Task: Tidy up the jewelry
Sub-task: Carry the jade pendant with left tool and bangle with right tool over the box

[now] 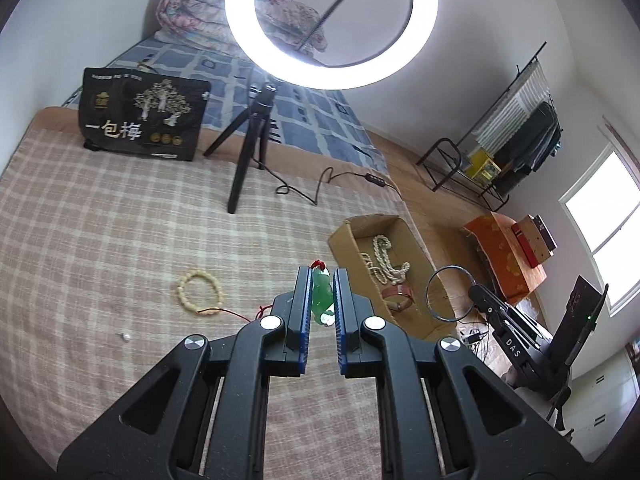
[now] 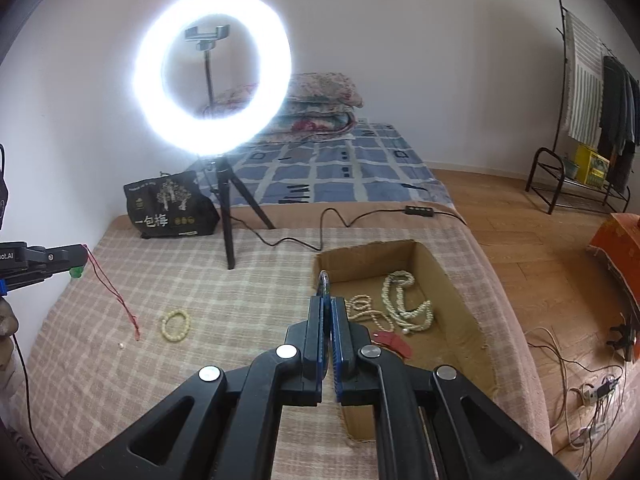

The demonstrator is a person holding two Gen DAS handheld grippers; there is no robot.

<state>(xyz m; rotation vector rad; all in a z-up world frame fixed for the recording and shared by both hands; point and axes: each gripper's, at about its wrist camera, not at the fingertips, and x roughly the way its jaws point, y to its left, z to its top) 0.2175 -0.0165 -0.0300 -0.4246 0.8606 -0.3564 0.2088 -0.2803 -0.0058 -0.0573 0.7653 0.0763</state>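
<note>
now, green pendant pinched between left tongs, above bedspread

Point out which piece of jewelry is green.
The jade-like pendant clamped in the left gripper, hanging a red cord. The bracelet and necklaces are cream-coloured.

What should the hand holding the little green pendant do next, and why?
Probably carry it right, over the cardboard box, then let go. The left gripper is shut on the green pendant, lifted with its red cord trailing to the bedspread. Pearl necklaces already lie in the box, so it seems to be where the jewelry goes.
</note>
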